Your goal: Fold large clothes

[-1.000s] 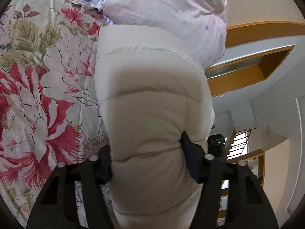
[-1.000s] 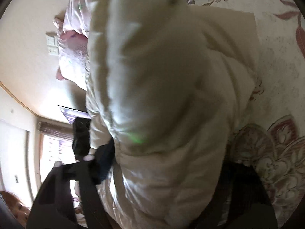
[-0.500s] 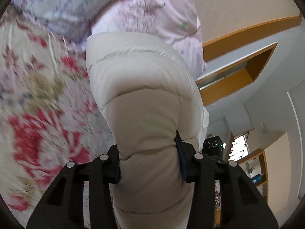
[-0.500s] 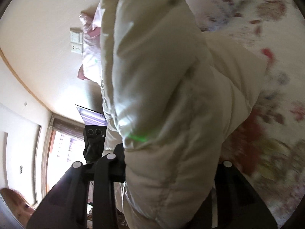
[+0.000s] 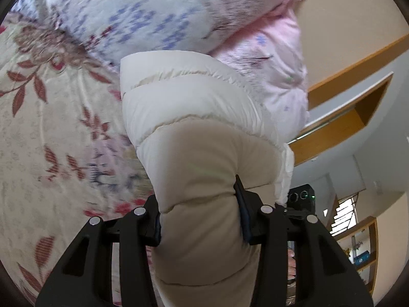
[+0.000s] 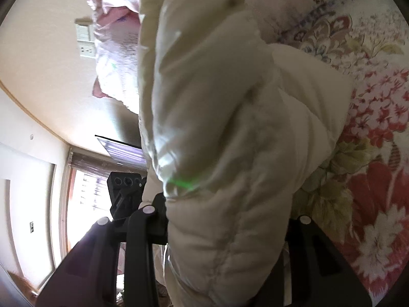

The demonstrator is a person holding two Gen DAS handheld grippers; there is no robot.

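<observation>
A cream puffer jacket [image 5: 194, 117] hangs bunched between both grippers above a floral bed sheet [image 5: 51, 128]. In the left wrist view my left gripper [image 5: 199, 216] is shut on a thick quilted fold, both pads pinching it in at a seam. In the right wrist view the jacket [image 6: 217, 89] fills the middle and my right gripper [image 6: 225, 225] is shut on another padded fold. Its left finger [image 6: 158, 220] presses the fabric; the right finger is mostly hidden behind the jacket. A loose part of the jacket rests on the sheet [image 6: 370, 179].
Two pillows lie ahead at the head of the bed, a white-and-blue one [image 5: 153, 12] and a pink one [image 5: 276, 64]. Wall sockets [image 6: 85, 41] sit behind the pink pillow [image 6: 115, 38]. A bright window [image 6: 84, 192] and wooden shelves [image 5: 358, 243] stand off the bed.
Both grippers have squeezed tighter on the jacket. They have carried it across the bed toward the pillows, which now look much closer in the left wrist view.
</observation>
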